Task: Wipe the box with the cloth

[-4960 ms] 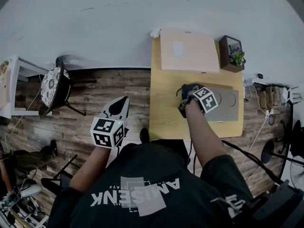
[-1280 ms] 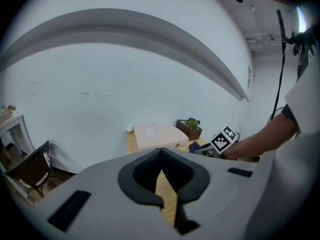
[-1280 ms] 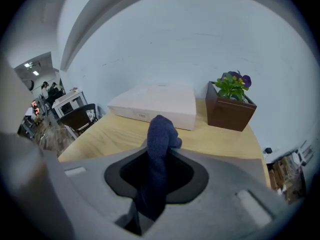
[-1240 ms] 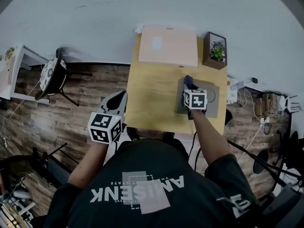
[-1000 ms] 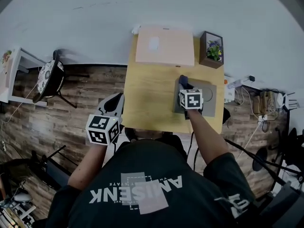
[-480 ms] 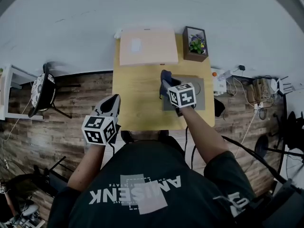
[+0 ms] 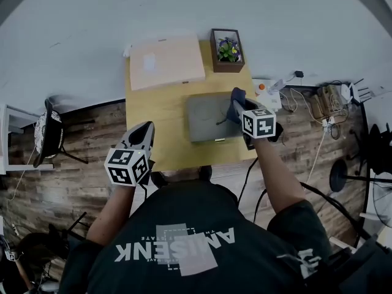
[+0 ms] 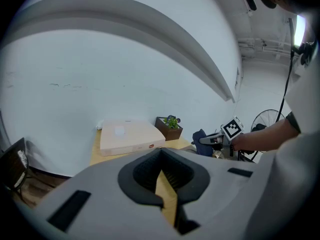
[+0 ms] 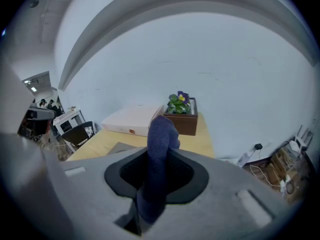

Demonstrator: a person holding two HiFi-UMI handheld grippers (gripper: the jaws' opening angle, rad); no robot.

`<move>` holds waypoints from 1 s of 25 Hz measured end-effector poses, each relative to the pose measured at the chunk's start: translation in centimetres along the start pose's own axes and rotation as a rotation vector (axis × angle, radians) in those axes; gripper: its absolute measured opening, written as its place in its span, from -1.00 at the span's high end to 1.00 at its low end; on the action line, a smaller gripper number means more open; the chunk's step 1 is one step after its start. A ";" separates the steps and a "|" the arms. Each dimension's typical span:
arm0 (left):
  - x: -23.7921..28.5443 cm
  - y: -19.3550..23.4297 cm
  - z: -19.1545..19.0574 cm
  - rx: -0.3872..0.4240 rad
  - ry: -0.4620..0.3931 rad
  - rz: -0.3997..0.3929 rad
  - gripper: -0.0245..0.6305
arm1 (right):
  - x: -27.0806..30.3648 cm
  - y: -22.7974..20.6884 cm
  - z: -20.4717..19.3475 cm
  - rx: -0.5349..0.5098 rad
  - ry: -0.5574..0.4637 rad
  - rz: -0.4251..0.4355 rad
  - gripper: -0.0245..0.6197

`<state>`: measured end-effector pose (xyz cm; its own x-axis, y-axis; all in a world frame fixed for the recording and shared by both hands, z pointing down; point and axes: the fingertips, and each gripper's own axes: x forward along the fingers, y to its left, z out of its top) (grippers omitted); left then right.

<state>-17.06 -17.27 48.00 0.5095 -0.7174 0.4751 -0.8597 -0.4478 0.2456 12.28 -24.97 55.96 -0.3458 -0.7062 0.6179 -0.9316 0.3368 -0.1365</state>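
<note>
Head view: we see the tabletop (image 7: pixel 158 124) with a pale box (image 7: pixel 164 62) at its far left corner and a planter (image 7: pixel 226 49) on the far edge. A grey box (image 7: pixel 205 118) lies toward the near right corner. Our left gripper (image 7: pixel 142 135) hangs off the near left corner, jaws together on nothing. Our right gripper (image 7: pixel 241 109) clamps a blue cloth (image 7: pixel 235 98) over the grey box's right edge.

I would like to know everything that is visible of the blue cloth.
The cloth is dark blue, soft and fuzzy-looking. Bunched into a thick roll, it is pinched between the jaws of the right gripper, its rounded end sticking out past them. The head view places it at the right edge of the grey box; contact there is unclear.
</note>
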 end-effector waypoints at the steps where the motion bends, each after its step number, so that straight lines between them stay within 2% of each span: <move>1: 0.3 -0.4 0.0 0.004 0.003 0.000 0.93 | -0.2 -1.0 -0.5 0.008 0.011 -0.012 0.66; 6: 1.8 -2.0 0.4 0.018 0.010 0.017 0.93 | -0.6 -4.0 -2.9 0.005 0.061 -0.033 0.66; 13: 2.1 -2.7 0.1 0.004 0.010 0.112 0.93 | 0.6 -5.7 -6.5 -0.015 0.149 -0.038 0.66; 16: 1.7 -2.9 -0.3 -0.001 0.020 0.108 0.93 | 1.2 -5.1 -7.2 -0.048 0.174 -0.064 0.66; 21: 0.4 -2.7 -1.1 0.013 0.041 0.081 0.93 | 1.2 -4.7 -7.6 -0.034 0.194 -0.146 0.66; 25: -0.7 -2.0 -1.4 0.003 0.044 0.062 0.93 | 1.1 -3.9 -7.7 -0.034 0.213 -0.171 0.66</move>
<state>-15.72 -15.11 48.40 0.4534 -0.7195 0.5260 -0.8892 -0.4053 0.2121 16.39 -22.29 63.14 -0.1487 -0.6091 0.7790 -0.9689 0.2472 0.0083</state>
